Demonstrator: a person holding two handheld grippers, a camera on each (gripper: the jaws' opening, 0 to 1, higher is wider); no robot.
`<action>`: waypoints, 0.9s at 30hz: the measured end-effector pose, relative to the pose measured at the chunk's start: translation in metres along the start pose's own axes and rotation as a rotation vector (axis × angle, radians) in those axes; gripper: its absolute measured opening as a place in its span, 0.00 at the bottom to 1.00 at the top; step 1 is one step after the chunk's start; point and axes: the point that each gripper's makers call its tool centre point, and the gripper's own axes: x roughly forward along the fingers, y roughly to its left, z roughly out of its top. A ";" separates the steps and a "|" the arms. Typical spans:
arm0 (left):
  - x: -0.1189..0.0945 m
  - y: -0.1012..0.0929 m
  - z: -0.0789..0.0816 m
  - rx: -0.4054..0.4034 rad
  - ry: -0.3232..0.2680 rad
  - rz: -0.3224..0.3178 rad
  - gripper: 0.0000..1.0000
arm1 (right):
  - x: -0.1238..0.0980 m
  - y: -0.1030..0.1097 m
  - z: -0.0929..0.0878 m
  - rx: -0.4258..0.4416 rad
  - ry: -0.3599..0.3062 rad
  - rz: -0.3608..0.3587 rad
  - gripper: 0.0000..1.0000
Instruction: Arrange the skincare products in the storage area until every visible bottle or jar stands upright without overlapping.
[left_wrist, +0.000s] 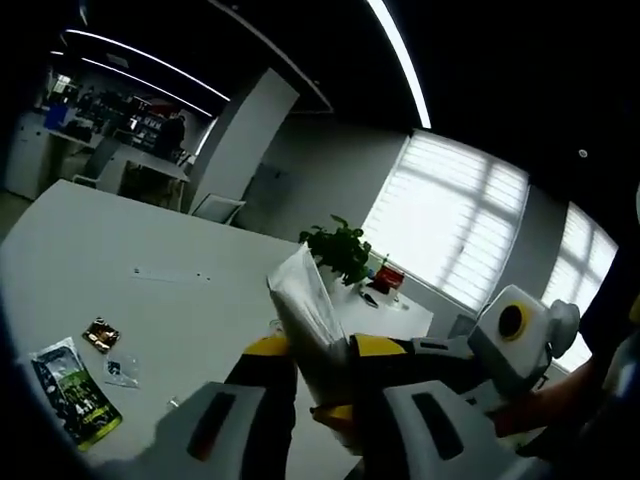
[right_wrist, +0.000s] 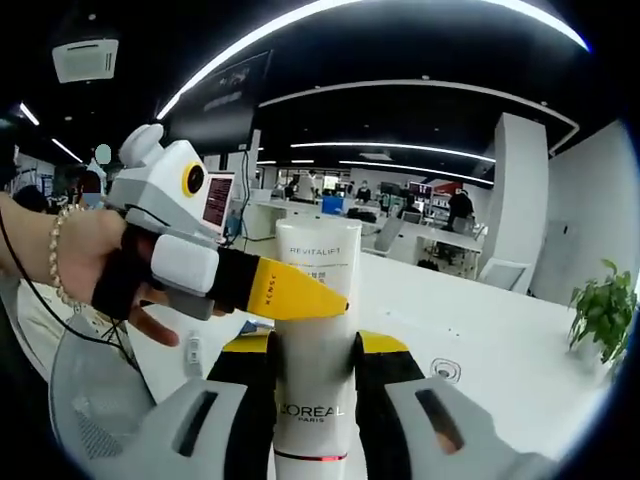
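A white L'Oreal Revitalift tube (right_wrist: 312, 400) stands upright between my right gripper's (right_wrist: 312, 345) yellow-tipped jaws, which press on both its sides. My left gripper (right_wrist: 330, 298), held by a hand (right_wrist: 85, 260) with a bead bracelet, reaches in from the left, and one yellow jaw lies across the tube's front. In the left gripper view the tube's crimped end (left_wrist: 300, 300) rises between my left gripper's (left_wrist: 320, 348) jaws, which are shut on it. The right gripper's white body (left_wrist: 515, 335) comes in from the right, low beside the tube.
Under both grippers lies a big white table (left_wrist: 150, 250). On it are a green and black sachet (left_wrist: 75, 395), a small brown packet (left_wrist: 100, 335) and a clear packet (left_wrist: 122, 370). A potted plant (left_wrist: 340, 250) stands at the far edge. A grey mesh chair (right_wrist: 100, 400) sits low left.
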 end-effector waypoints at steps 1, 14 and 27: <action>0.001 0.000 0.000 -0.001 0.000 -0.001 0.14 | -0.001 -0.001 0.000 0.004 -0.001 -0.003 0.29; 0.002 -0.025 0.011 -0.124 -0.002 -0.128 0.06 | -0.023 -0.004 0.019 0.279 -0.063 0.204 0.31; -0.010 -0.094 0.038 0.132 0.010 -0.385 0.06 | -0.059 0.002 0.036 0.231 -0.159 0.685 0.34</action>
